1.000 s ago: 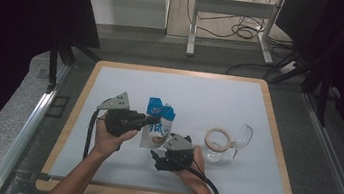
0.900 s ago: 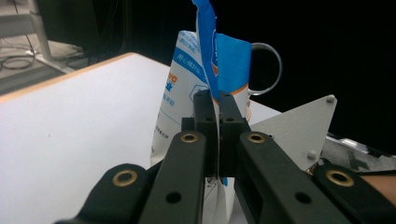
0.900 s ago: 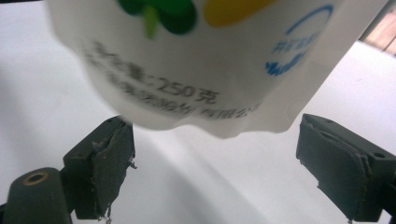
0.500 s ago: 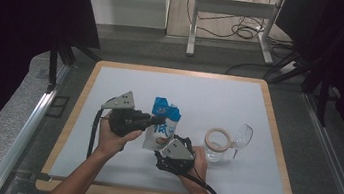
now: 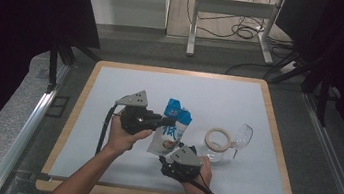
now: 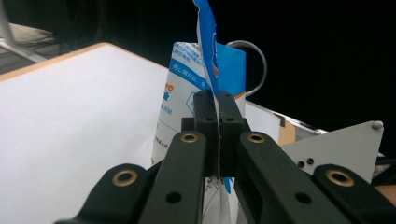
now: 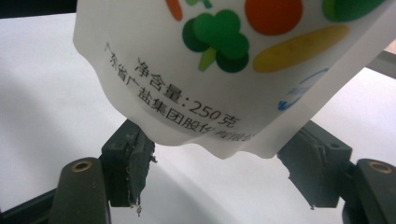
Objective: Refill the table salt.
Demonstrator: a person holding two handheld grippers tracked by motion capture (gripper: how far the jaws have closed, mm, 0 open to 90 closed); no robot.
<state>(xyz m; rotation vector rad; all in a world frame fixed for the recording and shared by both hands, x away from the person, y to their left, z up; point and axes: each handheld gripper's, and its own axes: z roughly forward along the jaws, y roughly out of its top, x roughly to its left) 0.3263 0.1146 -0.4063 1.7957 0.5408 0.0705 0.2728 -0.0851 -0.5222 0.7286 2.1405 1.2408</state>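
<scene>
White and blue plastic, the pouch [image 5: 171,130] hangs just above the middle of the table [image 5: 111,84], near its front edge, held up by its torn blue top. Your left gripper [image 6: 212,100] has its jaws pressed together on that top strip, and in the left gripper view the film runs straight up between the two pads. Your right gripper [image 7: 219,161] sits below the pouch's bottom edge; its jaws have just been closing, yet they stand apart, one on each side of the bottom seam, and neither pad presses it.

From here the thin strip is your weak point. If you pull down or sideways with the right before it has a real bite, the film could slide out of the left pads or tear further, and the contents would likely spill over the white surface. A bite on the curved seam corner alone would probably slip off.

Mind also the clear glass jar [image 5: 226,144] lying on its side just right of your right hand, with the roll of tape [image 5: 218,139] against it: swinging the pouch that way could knock them.
</scene>
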